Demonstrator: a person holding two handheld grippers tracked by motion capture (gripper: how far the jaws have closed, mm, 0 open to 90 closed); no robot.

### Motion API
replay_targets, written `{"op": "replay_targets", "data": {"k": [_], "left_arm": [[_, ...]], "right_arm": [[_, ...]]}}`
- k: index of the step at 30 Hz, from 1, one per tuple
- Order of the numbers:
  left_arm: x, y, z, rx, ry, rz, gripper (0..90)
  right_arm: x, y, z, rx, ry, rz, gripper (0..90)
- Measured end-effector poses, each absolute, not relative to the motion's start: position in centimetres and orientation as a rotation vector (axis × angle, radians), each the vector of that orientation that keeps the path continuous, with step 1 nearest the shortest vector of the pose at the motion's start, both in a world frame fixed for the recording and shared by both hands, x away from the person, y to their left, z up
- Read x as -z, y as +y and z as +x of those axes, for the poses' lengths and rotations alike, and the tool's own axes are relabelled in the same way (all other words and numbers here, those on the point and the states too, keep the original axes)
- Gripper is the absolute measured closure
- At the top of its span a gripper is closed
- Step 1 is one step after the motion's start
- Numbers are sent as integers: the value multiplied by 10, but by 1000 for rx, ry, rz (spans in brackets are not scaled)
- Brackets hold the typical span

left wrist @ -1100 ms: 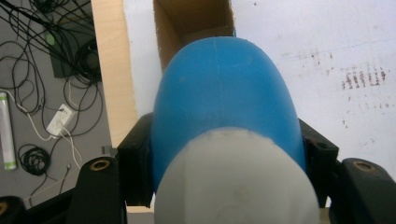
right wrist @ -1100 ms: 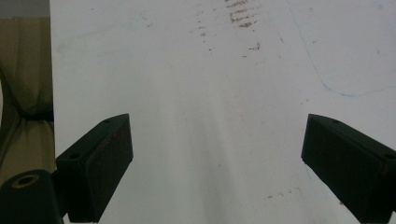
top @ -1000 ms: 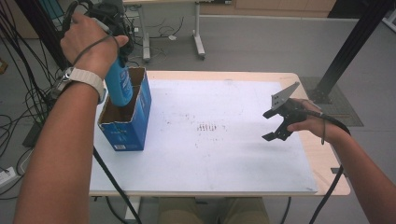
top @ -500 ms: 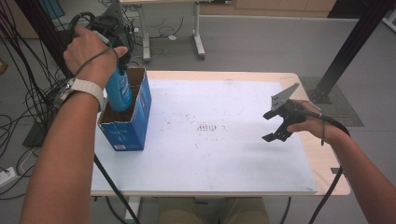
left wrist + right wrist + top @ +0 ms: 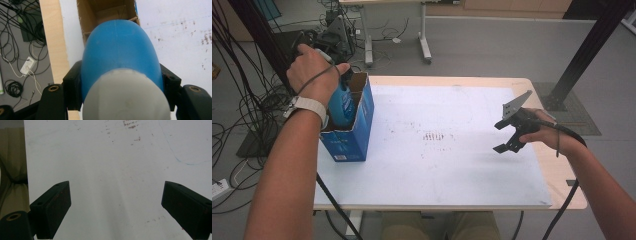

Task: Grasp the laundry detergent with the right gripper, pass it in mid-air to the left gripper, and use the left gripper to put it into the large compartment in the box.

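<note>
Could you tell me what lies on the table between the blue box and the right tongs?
Nothing but bare white sheet with faint reddish smudges, in the high view.

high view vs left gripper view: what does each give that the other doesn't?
High view alone: the left hand lowering the bottle into the blue box at the table's left edge, and the right gripper open over the right of the white mat, holding nothing.

Left gripper view alone: both pads pressed on the bottle's sides just below its grey cap, and the brown cardboard inside of the box under it.

Both: blue bottle, open box, white mat with brown specks.
</note>
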State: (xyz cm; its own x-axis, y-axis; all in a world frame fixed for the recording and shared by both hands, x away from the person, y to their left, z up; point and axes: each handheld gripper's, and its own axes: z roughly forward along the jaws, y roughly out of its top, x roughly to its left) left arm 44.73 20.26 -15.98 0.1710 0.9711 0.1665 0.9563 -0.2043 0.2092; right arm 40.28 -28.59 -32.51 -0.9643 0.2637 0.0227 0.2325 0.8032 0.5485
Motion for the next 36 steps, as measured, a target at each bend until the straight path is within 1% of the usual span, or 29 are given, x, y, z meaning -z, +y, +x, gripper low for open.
{"op": "replay_targets", "data": {"k": [36], "left_arm": [[228,207,451,-380,1922,2376,372]], "right_arm": [[333,-289,402,-857,2945,431,88]]}}
